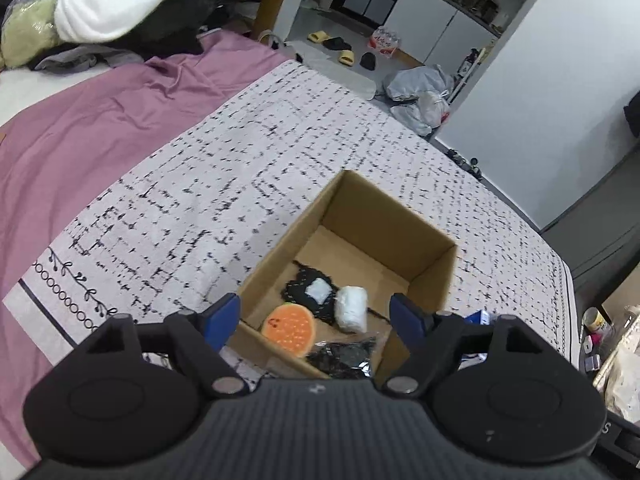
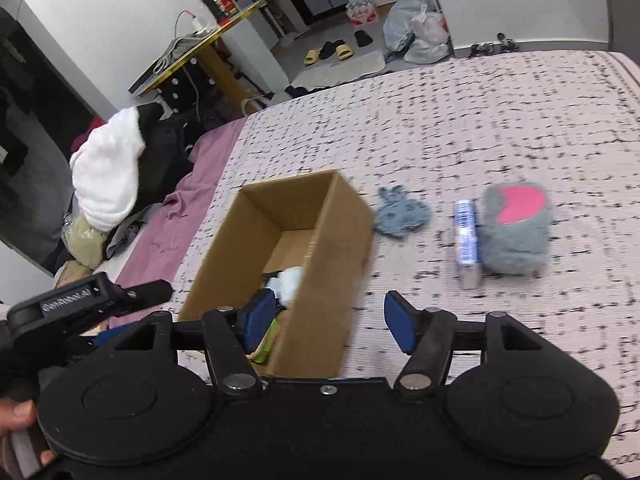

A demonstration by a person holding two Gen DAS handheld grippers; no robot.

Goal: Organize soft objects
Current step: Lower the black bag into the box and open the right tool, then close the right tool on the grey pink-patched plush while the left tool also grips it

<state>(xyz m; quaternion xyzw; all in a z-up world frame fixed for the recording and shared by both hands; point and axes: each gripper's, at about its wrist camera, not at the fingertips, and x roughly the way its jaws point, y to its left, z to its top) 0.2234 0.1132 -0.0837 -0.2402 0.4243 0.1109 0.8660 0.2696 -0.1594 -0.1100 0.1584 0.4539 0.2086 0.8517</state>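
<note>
An open cardboard box [image 1: 384,216] stands on the patterned bedspread [image 1: 240,152]. Inside it lie an orange round sponge [image 1: 289,330], a white roll [image 1: 352,307], a black lacy piece [image 1: 308,294] and a black packet [image 1: 344,354]. My left gripper [image 1: 316,312] hovers open above the box's near end, holding nothing. My right gripper [image 2: 328,316] is open too, over the near corner of the box [image 2: 320,240], its pads pressing on nothing. To the right of the box lie a small blue-grey cloth [image 2: 402,210], a blue-and-white pack [image 2: 466,236] and a grey fluffy item with a pink heart [image 2: 514,232].
A purple sheet [image 1: 100,128] covers the bed's left part, with a pile of white and dark clothes [image 2: 116,172] beyond it. The bed's edge drops off at the right [image 1: 560,264]. Slippers [image 2: 328,51] and plastic bags [image 2: 420,28] lie on the floor. A hand [image 2: 16,416] shows at the lower left.
</note>
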